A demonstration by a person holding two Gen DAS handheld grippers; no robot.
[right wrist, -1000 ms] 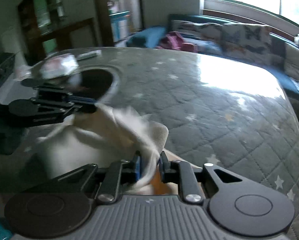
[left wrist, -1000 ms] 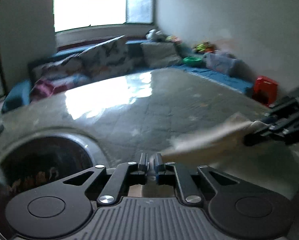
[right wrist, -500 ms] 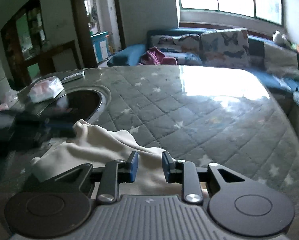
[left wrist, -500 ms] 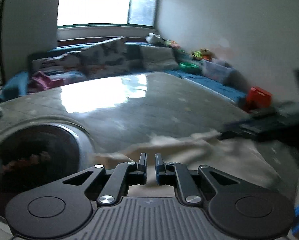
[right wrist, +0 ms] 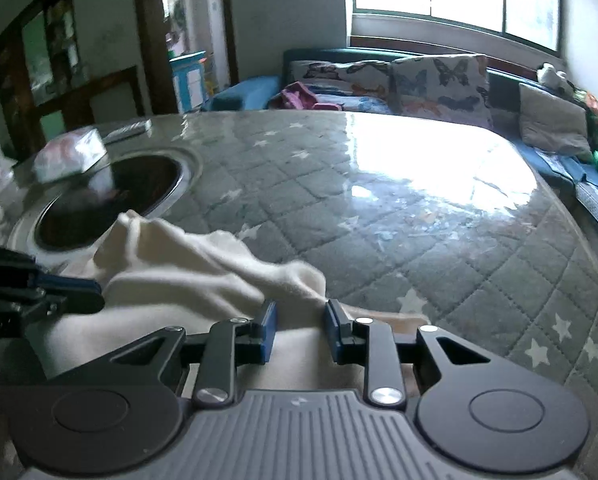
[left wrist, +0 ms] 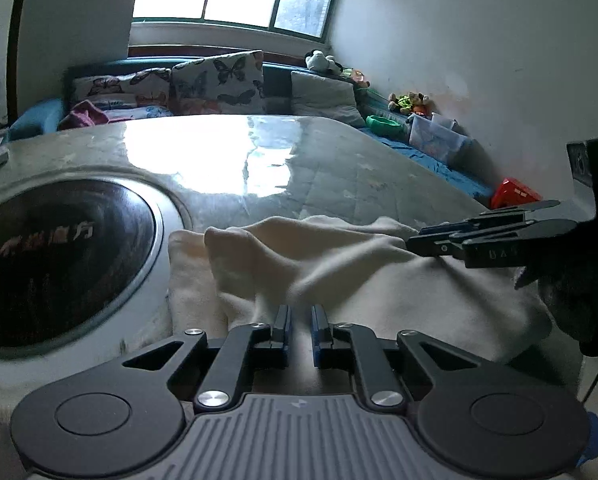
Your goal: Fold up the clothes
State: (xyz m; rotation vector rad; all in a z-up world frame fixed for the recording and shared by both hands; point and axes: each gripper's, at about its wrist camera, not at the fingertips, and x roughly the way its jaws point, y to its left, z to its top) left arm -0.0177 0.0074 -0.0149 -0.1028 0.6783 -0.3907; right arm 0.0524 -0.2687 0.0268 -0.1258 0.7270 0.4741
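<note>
A cream garment (left wrist: 339, 264) lies rumpled on the grey quilted table top (left wrist: 339, 172), next to a round dark inset. It also shows in the right wrist view (right wrist: 187, 264). My left gripper (left wrist: 299, 320) is open a little, its fingertips at the garment's near edge. My right gripper (right wrist: 297, 320) is open, with cloth lying between and under its fingers. In the left wrist view the right gripper (left wrist: 419, 242) comes in from the right over the cloth. In the right wrist view the left gripper (right wrist: 95, 294) comes in from the left.
A round dark glass inset (left wrist: 55, 256) with a metal rim sits in the table at the left. A tissue pack (right wrist: 71, 154) and a remote (right wrist: 127, 132) lie beyond it. A sofa with butterfly cushions (left wrist: 215, 84) runs behind the table. A red stool (left wrist: 515, 192) stands by the right wall.
Both grippers were shut on the cream garment and held it up. They have let go and now stand open, and the garment has dropped onto the table in a rumpled heap.
</note>
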